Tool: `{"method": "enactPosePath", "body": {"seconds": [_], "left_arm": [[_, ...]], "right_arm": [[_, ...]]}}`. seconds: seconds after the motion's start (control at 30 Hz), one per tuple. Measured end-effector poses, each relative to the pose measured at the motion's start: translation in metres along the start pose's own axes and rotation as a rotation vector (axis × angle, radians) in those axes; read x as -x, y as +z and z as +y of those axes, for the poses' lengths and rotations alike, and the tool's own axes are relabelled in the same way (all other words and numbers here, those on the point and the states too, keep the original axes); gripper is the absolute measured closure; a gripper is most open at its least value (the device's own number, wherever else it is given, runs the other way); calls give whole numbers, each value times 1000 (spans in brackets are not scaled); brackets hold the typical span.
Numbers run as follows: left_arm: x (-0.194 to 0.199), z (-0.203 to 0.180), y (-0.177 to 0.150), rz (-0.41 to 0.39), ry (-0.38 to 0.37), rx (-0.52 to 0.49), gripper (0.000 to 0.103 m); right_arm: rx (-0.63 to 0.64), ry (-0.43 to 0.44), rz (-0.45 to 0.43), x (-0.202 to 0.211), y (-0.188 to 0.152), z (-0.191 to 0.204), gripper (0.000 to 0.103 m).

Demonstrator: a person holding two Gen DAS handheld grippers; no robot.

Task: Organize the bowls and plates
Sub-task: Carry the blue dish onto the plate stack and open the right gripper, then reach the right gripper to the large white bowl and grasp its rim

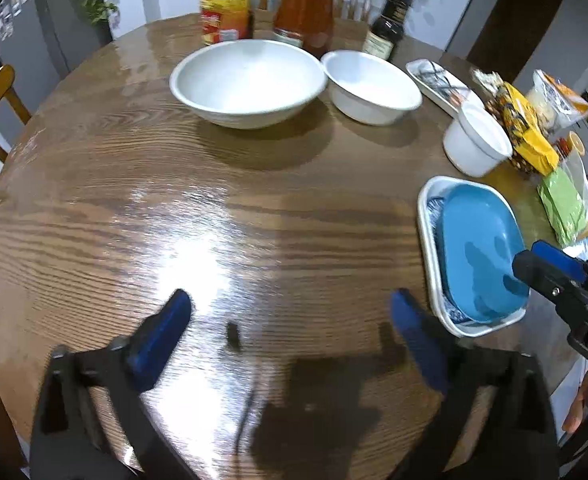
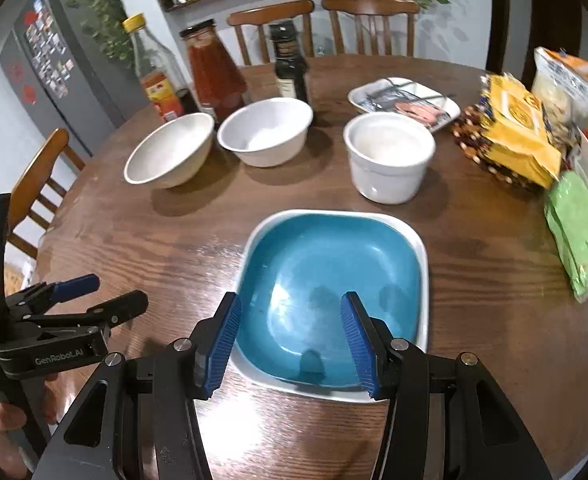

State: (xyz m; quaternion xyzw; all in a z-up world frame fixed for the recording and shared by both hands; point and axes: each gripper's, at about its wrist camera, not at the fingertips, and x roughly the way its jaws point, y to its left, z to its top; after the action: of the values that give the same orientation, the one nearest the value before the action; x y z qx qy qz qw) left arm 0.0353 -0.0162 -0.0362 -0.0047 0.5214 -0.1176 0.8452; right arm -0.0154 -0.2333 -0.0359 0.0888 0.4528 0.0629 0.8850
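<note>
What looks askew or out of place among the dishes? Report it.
The largest white bowl looks tilted in the right wrist view, its opening tipped toward the table edge; in the left wrist view it sits level, so lens distortion may explain it. The blue dish sits slightly off-centre in the white tray.

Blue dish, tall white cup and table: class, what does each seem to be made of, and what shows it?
Blue dish: probably glazed ceramic, glossy with highlights.
White cup: likely glazed ceramic, thick smooth rim.
Table: varnished wood, visible grain and glare.
</note>
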Motion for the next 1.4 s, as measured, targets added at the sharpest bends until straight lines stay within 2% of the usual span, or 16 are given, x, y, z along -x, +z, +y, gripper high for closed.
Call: {"method": "enactPosePath", "body": {"seconds": [0.37, 0.67, 0.8, 0.93, 1.07, 1.27, 1.4], "left_arm": [[8, 43, 9, -24, 20, 74, 1], [0, 53, 20, -16, 11, 76, 1], [4, 60, 34, -66, 29, 77, 1], [3, 68, 58, -120, 67, 79, 1], [-10, 80, 92, -136, 116, 90, 1], [-42, 96, 129, -97, 146, 116, 1], [-56, 102, 135, -70, 143, 110, 2]], "right_arm": [[56, 5, -18, -7, 17, 36, 50], [63, -1, -12, -12, 21, 51, 50], [49, 11, 3, -17, 25, 51, 50], [15, 56, 13, -27, 36, 51, 50], [-41, 131, 37, -51, 60, 54, 50], [-166, 260, 59, -102, 99, 66, 50], [-207, 280, 75, -130, 111, 77, 50]]}}
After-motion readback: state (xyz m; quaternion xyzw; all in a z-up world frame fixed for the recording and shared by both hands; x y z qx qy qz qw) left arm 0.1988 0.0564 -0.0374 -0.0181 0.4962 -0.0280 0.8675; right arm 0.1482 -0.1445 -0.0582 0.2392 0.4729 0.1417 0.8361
